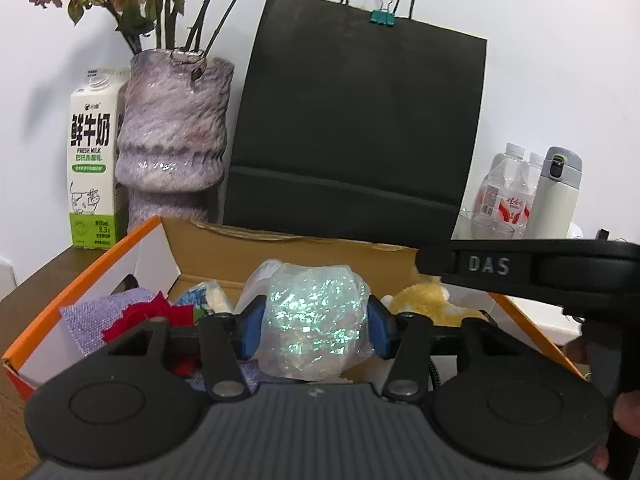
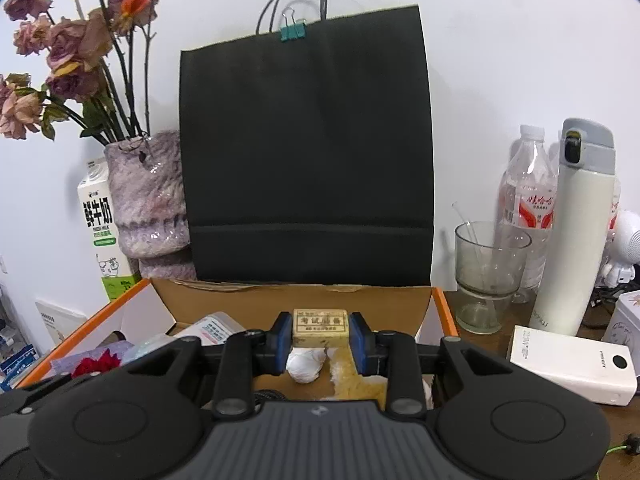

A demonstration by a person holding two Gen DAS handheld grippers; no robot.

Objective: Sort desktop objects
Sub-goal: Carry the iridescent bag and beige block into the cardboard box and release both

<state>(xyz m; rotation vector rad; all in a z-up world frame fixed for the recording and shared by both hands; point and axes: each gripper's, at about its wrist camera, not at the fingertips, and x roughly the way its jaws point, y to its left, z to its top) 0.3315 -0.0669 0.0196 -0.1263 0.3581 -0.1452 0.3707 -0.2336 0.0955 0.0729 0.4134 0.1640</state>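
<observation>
While each gripper holds something, the box (image 2: 248, 304) contains a red flower (image 1: 152, 314).

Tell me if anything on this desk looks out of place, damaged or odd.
Two things stand out. The flowers in the purple vase are dried out and drooping. The cardboard box has a crumpled, ragged back edge below the black paper bag. Nothing looks spilled.
</observation>
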